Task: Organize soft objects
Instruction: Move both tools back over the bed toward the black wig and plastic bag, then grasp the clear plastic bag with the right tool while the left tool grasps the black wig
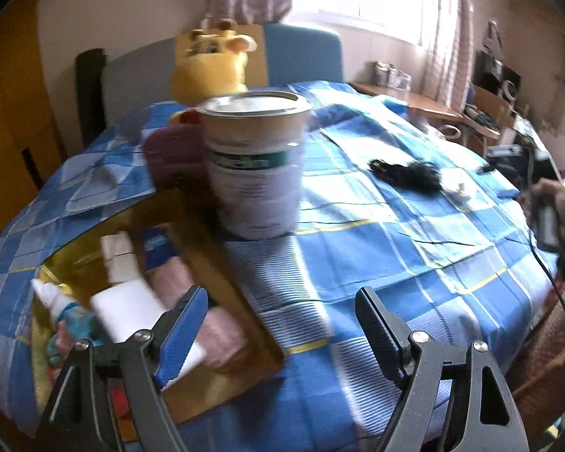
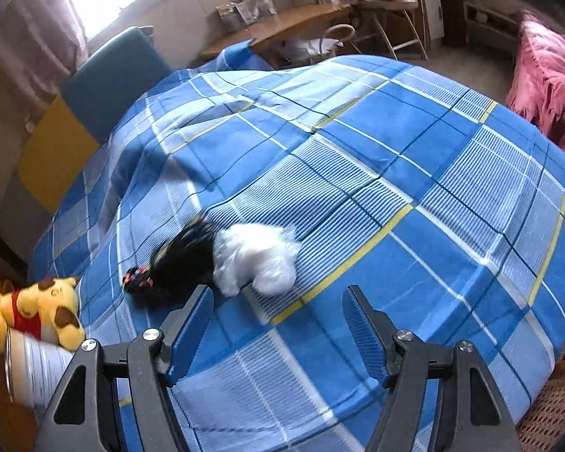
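At 8 o'clock in your left wrist view stood the open box [image 1: 245, 342], which already held a pink folded cloth [image 1: 222, 331], a white block [image 1: 132, 309] and a small white bottle [image 1: 47, 297]. Your left gripper [image 1: 278, 331] hung over the box's right edge with its jaws apart and nothing between them. At 12 o'clock stood the tall tin can [image 1: 256, 173], and behind it the yellow plush toy [image 1: 211, 64]. At 2 o'clock the black hair piece [image 1: 414, 175] lay on the checked blue cloth [image 1: 395, 263].

In your right wrist view the same black hair piece [image 2: 184, 263] was at 10 o'clock, touching a white fluffy bundle [image 2: 260, 260] at 11 o'clock. Your right gripper [image 2: 277, 324] was just beside them, jaws apart and empty.

I judge that the step was to pick one of these two. To do it well, you needed to lower the jaws around the middle of the bundle, press a little into the cloth and close slowly, so that the soft material did not slip out or drag the hair with it.
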A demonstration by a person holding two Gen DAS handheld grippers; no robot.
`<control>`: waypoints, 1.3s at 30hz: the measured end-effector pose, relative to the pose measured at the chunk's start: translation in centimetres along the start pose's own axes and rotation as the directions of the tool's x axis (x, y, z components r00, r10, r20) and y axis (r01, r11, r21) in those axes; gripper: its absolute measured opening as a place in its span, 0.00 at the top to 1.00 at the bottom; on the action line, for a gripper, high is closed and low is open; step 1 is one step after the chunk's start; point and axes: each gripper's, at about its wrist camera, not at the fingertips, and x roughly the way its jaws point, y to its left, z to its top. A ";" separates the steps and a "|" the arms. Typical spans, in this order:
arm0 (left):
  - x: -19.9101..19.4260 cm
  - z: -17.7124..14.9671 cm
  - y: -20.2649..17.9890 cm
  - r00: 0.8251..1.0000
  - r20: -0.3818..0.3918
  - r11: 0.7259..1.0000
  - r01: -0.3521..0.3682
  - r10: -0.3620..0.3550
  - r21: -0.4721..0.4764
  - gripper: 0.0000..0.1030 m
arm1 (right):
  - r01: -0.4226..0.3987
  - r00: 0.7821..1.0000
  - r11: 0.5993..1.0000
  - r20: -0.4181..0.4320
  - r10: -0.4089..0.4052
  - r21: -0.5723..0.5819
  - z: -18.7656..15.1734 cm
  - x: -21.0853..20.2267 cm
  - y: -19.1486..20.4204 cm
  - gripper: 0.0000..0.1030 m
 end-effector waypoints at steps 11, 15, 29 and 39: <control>2.8 0.5 -4.4 0.995 -0.072 0.994 0.081 -0.076 0.077 0.21 | 0.076 0.991 0.846 -0.051 -0.120 -0.528 0.5 4.6 6.3 0.29; 3.4 0.7 -5.3 0.992 -0.088 0.991 0.100 -0.093 0.086 0.21 | 0.104 0.978 0.791 -0.081 -0.190 -0.603 0.2 7.1 6.6 0.29; 6.3 4.6 -8.6 0.987 -0.088 0.982 0.146 -0.136 0.121 0.21 | 0.071 0.992 0.922 -0.068 -0.104 -0.380 0.0 5.1 2.4 0.68; 14.6 10.2 -13.0 0.980 -0.153 0.960 0.160 -0.127 0.230 0.21 | 0.093 0.983 0.925 -0.115 -0.144 -0.369 0.5 5.9 2.0 0.68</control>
